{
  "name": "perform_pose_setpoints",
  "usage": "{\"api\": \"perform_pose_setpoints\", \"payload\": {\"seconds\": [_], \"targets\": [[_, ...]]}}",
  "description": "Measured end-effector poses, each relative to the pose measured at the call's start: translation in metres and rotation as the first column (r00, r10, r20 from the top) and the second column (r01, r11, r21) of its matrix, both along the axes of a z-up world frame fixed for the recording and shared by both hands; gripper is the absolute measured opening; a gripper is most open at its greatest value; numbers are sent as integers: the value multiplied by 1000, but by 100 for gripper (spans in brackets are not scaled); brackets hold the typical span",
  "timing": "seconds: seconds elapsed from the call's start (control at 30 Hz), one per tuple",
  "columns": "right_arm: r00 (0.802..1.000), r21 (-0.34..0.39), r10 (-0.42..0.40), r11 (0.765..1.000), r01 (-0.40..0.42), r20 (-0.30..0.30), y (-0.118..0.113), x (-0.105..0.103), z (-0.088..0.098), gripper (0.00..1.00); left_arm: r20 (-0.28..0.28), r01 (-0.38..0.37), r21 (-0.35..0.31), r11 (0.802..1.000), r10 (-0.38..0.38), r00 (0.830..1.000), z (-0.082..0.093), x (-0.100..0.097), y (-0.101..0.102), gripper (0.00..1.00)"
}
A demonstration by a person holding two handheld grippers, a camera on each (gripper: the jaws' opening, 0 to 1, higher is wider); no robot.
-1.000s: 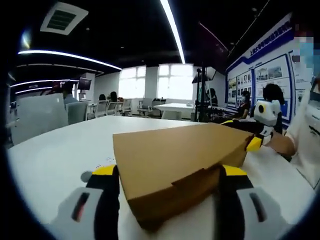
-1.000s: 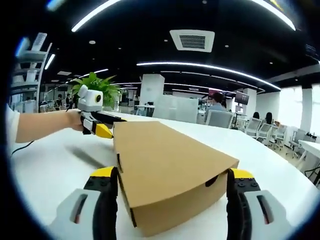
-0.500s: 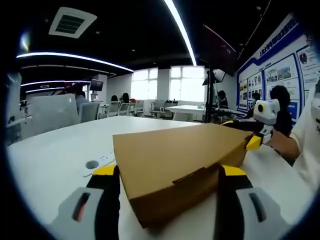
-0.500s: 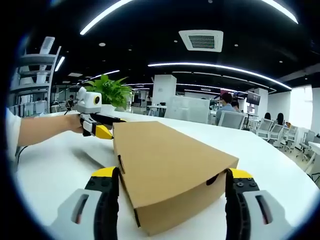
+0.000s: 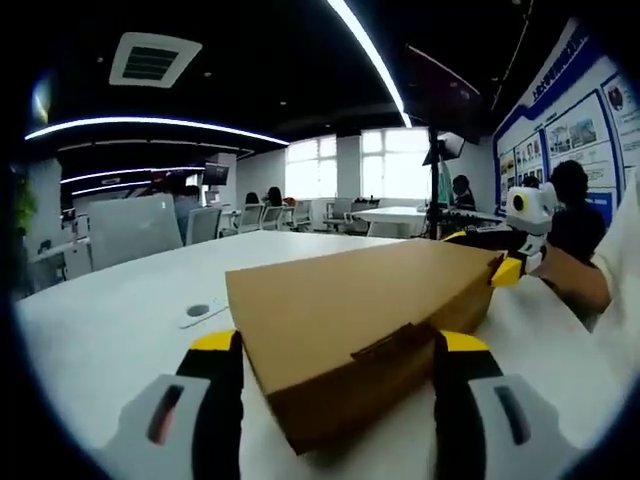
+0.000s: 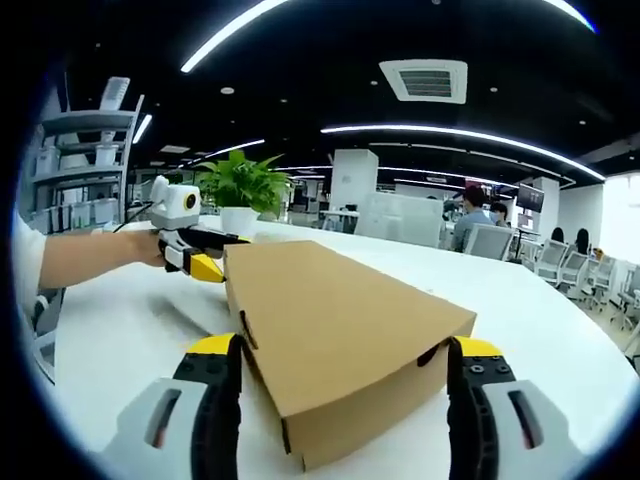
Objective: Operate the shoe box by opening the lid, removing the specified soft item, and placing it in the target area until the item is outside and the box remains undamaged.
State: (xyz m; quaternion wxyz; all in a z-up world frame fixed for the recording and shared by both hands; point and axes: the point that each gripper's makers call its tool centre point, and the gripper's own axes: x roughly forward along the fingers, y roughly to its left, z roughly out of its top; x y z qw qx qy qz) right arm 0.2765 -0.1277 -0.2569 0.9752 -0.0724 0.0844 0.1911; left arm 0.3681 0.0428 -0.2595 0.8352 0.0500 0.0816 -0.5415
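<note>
- On the smooth white surface (image 5: 110, 310): plain matte cardboard shoe box (image 5: 350, 320), lid down.
- left claw (image 5: 335, 345) and right claw (image 6: 340, 350) both spread wide around box ends, contact unclear.

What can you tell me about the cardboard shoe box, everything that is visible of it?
The shoe box is plain brown cardboard, lid closed, lying flat on the white table. A tab shows on one end and a dark finger notch on the other. The left gripper and right gripper straddle its two ends, jaws beside its sides.
</note>
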Motion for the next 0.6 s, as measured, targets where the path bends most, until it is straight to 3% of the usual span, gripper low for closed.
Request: {"api": "perform_pose_setpoints", "payload": {"seconds": [0.17, 0.23, 0.3, 0.37, 0.4, 0.53, 0.57, 0.6], "targets": [[998, 95, -20, 995, 14, 63, -1, 1, 5, 88, -7, 0, -19, 1000, 0, 1000, 1, 8, 5, 80], [998, 89, -21, 996, 16, 57, 0, 1, 7, 89, -7, -1, -21, 1000, 1, 1000, 2, 3, 5, 81], [999, 82, -27, 996, 23, 45, 1, 2, 7, 91, -5, 1, -21, 1000, -1, 1000, 2, 12, 9, 81], [990, 24, -58, 998, 56, 132, 0, 3, 21, 96, -4, 12, -7, 1000, -12, 1000, 3, 16, 7, 82], [987, 16, -73, 997, 71, 140, -1, 4, 23, 98, -2, 15, -3, 1000, -15, 1000, 3, 17, 7, 83], [998, 34, -38, 999, 36, 49, 14, 10, 7, 100, -18, 24, 2, 1000, -24, 1000, 3, 16, 2, 85], [991, -5, -58, 998, 59, 121, 8, 15, 16, 100, -20, 23, -2, 1000, -23, 1000, 3, 16, 2, 86], [996, 26, -49, 999, 47, 81, 11, 11, 10, 100, -22, 23, -8, 1000, -23, 999, 4, 16, 1, 86]]}}
